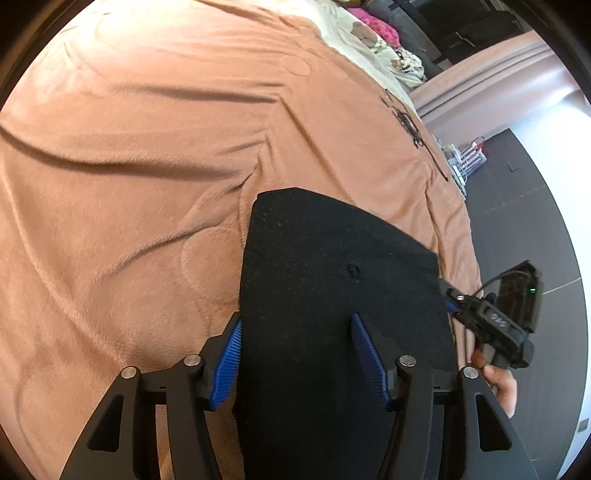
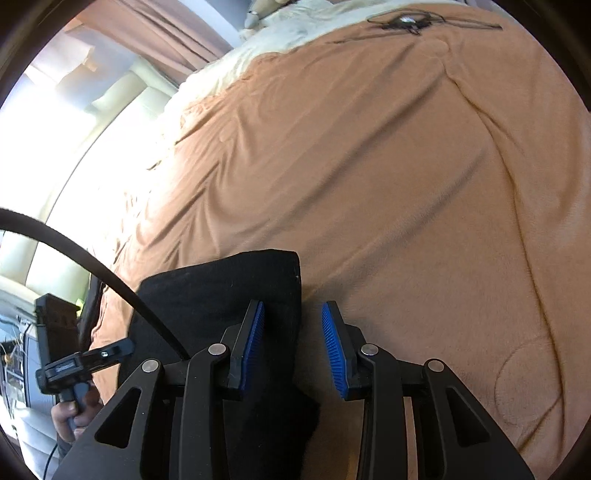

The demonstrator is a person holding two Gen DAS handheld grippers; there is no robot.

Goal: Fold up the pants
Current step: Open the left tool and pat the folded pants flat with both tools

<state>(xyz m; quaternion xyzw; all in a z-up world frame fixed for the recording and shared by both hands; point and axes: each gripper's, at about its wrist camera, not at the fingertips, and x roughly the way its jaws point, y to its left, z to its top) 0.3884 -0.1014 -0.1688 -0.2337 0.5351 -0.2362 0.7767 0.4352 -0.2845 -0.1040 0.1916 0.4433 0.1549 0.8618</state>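
Note:
The black pants lie folded into a flat dark block on the tan blanket. My left gripper is open, its blue pads wide apart over the near end of the pants. In the right wrist view the pants lie at lower left. My right gripper is open, straddling the right edge of the pants. Each gripper shows in the other's view, the right one at the pants' right edge, the left one at the left edge.
The blanket covers the bed. A cream patterned sheet and pink fabric lie at the far end. A tangle of black cable rests on the blanket. Dark floor runs beside the bed. A curtain hangs by a bright window.

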